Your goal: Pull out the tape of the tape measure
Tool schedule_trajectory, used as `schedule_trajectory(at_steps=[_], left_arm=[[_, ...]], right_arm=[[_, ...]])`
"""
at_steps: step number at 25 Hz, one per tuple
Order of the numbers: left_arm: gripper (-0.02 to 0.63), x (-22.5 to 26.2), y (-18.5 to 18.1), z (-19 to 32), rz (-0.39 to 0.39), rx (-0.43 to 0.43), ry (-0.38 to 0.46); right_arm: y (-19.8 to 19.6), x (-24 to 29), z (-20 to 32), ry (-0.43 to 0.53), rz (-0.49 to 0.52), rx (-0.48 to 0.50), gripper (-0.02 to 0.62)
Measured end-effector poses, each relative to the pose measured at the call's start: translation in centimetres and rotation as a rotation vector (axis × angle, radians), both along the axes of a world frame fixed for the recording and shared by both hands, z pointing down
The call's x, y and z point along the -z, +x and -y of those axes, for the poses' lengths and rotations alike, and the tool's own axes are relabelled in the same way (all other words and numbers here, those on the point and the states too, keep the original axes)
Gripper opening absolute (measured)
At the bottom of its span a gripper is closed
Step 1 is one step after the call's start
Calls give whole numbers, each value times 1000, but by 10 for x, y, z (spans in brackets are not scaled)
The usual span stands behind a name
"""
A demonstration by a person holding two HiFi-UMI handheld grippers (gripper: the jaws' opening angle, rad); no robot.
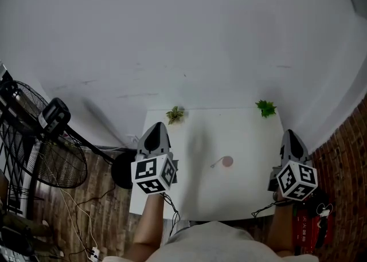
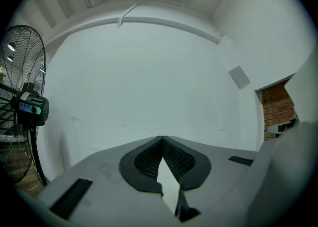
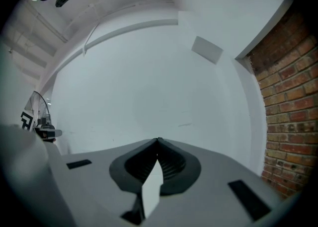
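A small round pinkish tape measure (image 1: 227, 161) lies near the middle of the white table (image 1: 241, 193), with a short thin tail (image 1: 216, 164) sticking out to its left. My left gripper (image 1: 157, 126) hovers at the table's left edge, well apart from the tape measure. Its jaws meet at the tips with nothing between them (image 2: 162, 137). At the table's right edge my right gripper (image 1: 289, 135) is held level, also apart from the tape measure. This gripper (image 3: 157, 140) is shut and empty too. Both gripper views face the bare white wall, and the tape measure is hidden in them.
Two small green plants (image 1: 175, 114) (image 1: 265, 108) stand at the table's far edge. A standing fan (image 1: 40, 152) is on the left, with cables on the wooden floor. A brick wall (image 1: 347, 146) and a red object (image 1: 312, 226) are on the right.
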State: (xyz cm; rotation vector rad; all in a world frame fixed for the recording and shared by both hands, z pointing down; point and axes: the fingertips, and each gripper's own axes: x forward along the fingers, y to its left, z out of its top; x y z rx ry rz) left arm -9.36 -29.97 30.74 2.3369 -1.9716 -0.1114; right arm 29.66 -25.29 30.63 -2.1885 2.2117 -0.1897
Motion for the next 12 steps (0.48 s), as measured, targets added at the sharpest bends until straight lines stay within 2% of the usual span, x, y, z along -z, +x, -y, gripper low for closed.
schedule_trajectory(at_steps=[3, 12], left_arm=[[11, -3, -2, -1, 1, 1, -6], [11, -6, -13, -2, -6, 11, -18]], right_arm=[[-2, 1, 1, -8, -51, -11, 0], [-12, 7, 3, 0, -51, 4, 0]])
